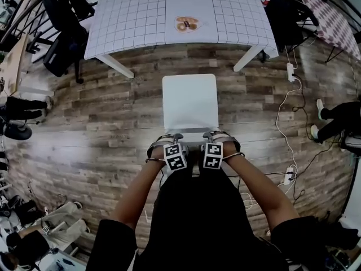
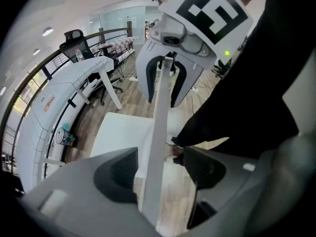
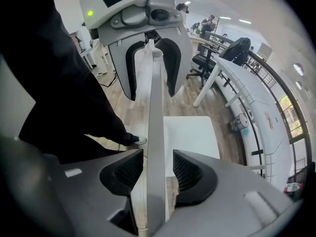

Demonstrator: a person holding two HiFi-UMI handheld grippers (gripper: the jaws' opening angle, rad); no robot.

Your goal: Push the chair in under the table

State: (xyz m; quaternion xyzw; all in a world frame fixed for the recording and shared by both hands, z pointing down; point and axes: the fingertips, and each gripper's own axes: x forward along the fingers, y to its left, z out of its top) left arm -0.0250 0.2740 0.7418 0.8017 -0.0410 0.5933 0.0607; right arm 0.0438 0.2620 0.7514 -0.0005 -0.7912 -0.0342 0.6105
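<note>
- Left gripper [image 2: 157, 171]: jaws wide, pointing steeply down and straddling the top edge of the backrest [image 2: 160, 107]; a gap shows between each pad and the panel
- Right gripper [image 3: 154, 169]: jaws wide as well, astride the same top edge; the panel stands closer to the pad on the person's side, with a thin gap there and a wider one on the seat side
- The two grippers sit close side by side at the middle of the backrest's top edge, left one toward its left end, marker cubes [image 1: 175, 156] facing up
- Each gripper view shows the other gripper further along the edge, also astride it
- Chair [image 1: 190, 112]: white, upright on the wooden floor [image 1: 113, 112], backrest toward the person, seat [image 3: 190, 135] toward the table
- Table [image 1: 141, 16]: covered in a gridded white cloth; the seat's front edge stops short of the table's near edge, a strip of floor between them, so the chair is not under it
- The chair lines up with the gap between the table's two near legs [image 1: 115, 65]
- Cables [image 1: 287, 123] trail over the floor to the right of the chair
</note>
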